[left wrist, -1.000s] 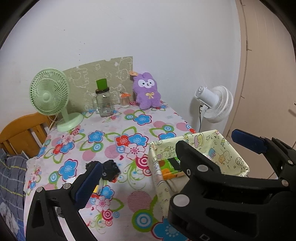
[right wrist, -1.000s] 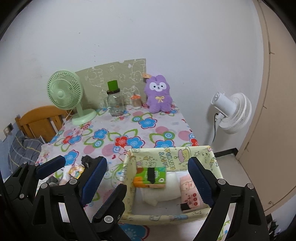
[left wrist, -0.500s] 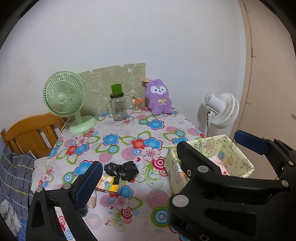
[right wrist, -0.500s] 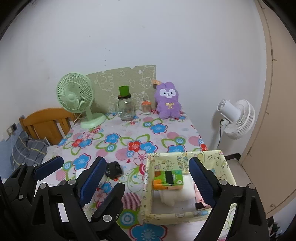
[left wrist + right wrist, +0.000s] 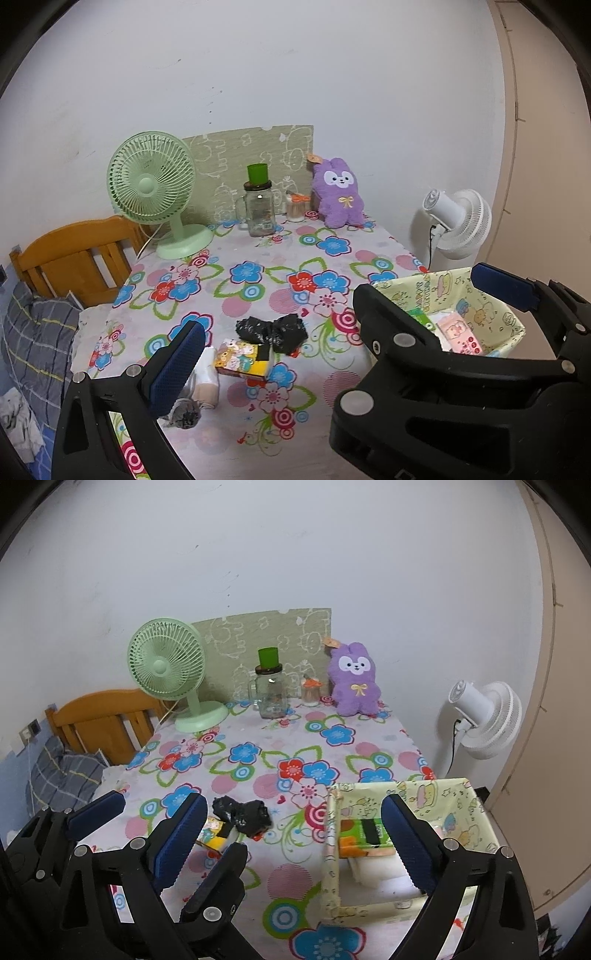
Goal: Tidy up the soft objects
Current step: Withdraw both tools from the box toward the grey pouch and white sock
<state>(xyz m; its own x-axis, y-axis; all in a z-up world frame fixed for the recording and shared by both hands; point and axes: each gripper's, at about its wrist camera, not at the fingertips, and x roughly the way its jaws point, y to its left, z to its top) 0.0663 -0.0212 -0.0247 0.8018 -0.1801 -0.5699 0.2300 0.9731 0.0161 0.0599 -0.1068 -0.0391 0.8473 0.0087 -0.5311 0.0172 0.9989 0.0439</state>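
A pale yellow cartoon-print fabric basket (image 5: 369,788) stands at the table's front right. It holds a green and orange tissue pack (image 5: 360,834), a white soft bundle (image 5: 373,877) and a pink pack (image 5: 458,334). Left of the basket lie a crumpled black bag (image 5: 271,330), a yellow cartoon tissue pack (image 5: 242,358), a beige cloth roll (image 5: 207,380) and a grey fuzzy item (image 5: 184,417). A purple plush rabbit (image 5: 338,194) leans on the back wall. My left gripper (image 5: 162,838) and right gripper (image 5: 293,834) hover side by side before the table, both open and empty.
The flowered tablecloth (image 5: 258,273) carries a green desk fan (image 5: 151,184), a glass jar with a green cup on top (image 5: 258,214) and a small jar (image 5: 295,208) at the back. A white floor fan (image 5: 461,229) stands right, a wooden chair (image 5: 70,254) and plaid bedding (image 5: 33,332) left.
Both grippers have drawn back from the table, so the basket and the loose items look smaller. The tissue pack, the cloth roll and the grey item came into view. Both jaws stayed open.
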